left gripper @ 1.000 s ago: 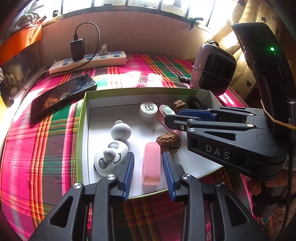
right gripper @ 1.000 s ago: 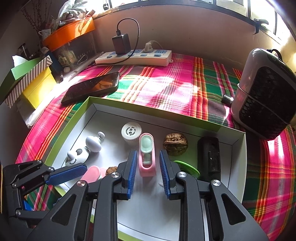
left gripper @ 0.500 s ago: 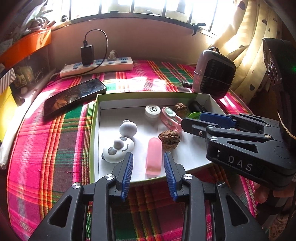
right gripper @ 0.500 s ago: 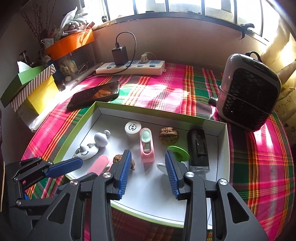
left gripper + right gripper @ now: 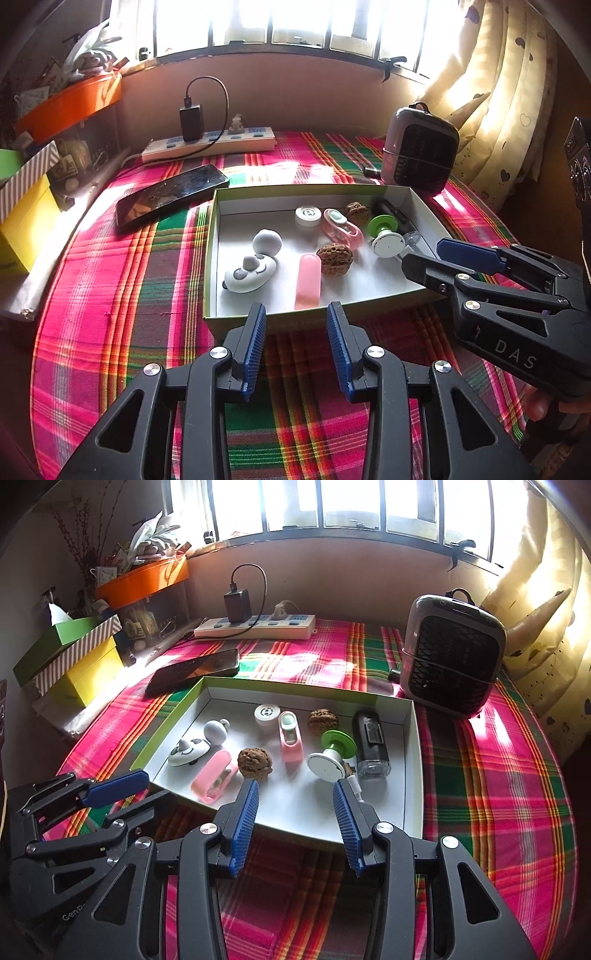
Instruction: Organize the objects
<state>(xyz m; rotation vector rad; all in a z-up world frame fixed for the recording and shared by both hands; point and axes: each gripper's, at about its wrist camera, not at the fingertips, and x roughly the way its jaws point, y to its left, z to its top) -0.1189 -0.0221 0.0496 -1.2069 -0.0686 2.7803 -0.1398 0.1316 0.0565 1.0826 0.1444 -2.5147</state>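
Observation:
A shallow white box with a green rim (image 5: 210,254) (image 5: 415,760) lies on the plaid cloth. In it are a panda-face toy (image 5: 250,275) (image 5: 186,753), a white ball knob (image 5: 266,240), a pink capsule (image 5: 307,281) (image 5: 214,775), two walnuts (image 5: 335,257) (image 5: 255,764), a white round cap (image 5: 307,216), a pink clip (image 5: 341,229) (image 5: 290,738), a green-and-white spool (image 5: 386,236) (image 5: 330,757) and a black case (image 5: 370,744). My left gripper (image 5: 296,317) is open and empty, just before the box's near edge. My right gripper (image 5: 293,794) is open and empty at the near edge.
A black phone (image 5: 170,194) (image 5: 192,670) lies left of the box. A white power strip with a charger (image 5: 208,144) (image 5: 255,626) lies at the back. A small heater (image 5: 419,147) (image 5: 452,661) stands at back right. Yellow and green boxes (image 5: 70,657) stand at the left.
Both grippers have pulled back from inside the box to its near edge and risen. Both have opened wider. The objects in the box have stayed put.

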